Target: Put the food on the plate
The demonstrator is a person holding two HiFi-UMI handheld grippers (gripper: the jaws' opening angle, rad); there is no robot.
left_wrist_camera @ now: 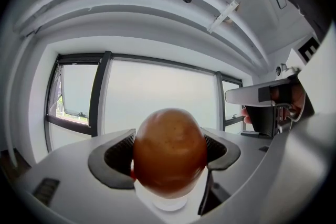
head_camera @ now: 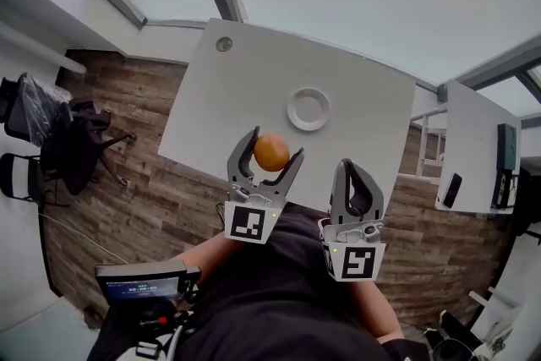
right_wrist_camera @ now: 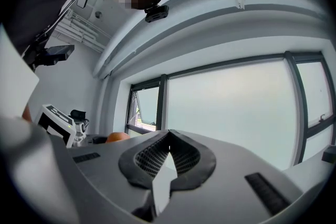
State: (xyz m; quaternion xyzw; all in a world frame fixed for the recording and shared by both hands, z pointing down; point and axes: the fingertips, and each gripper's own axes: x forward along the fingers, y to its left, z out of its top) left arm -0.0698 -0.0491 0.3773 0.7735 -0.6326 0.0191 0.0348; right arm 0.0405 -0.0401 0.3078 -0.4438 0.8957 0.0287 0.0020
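Observation:
An orange round fruit (head_camera: 271, 153) sits clamped between the jaws of my left gripper (head_camera: 269, 150), held above the near edge of the white table (head_camera: 254, 72). In the left gripper view the fruit (left_wrist_camera: 169, 153) fills the gap between the two dark pads. A small white plate (head_camera: 308, 109) lies on the table beyond the fruit, a little to the right. My right gripper (head_camera: 356, 178) hangs to the right of the left one, its jaws shut with nothing in them (right_wrist_camera: 167, 157). The right gripper view catches the fruit (right_wrist_camera: 116, 137) at its left.
A second white table (head_camera: 478, 139) stands at the right with a dark phone (head_camera: 451, 190) and a dark device (head_camera: 505, 152) on it. Black office chairs (head_camera: 59, 135) stand on the wooden floor at the left. Large windows lie beyond the table.

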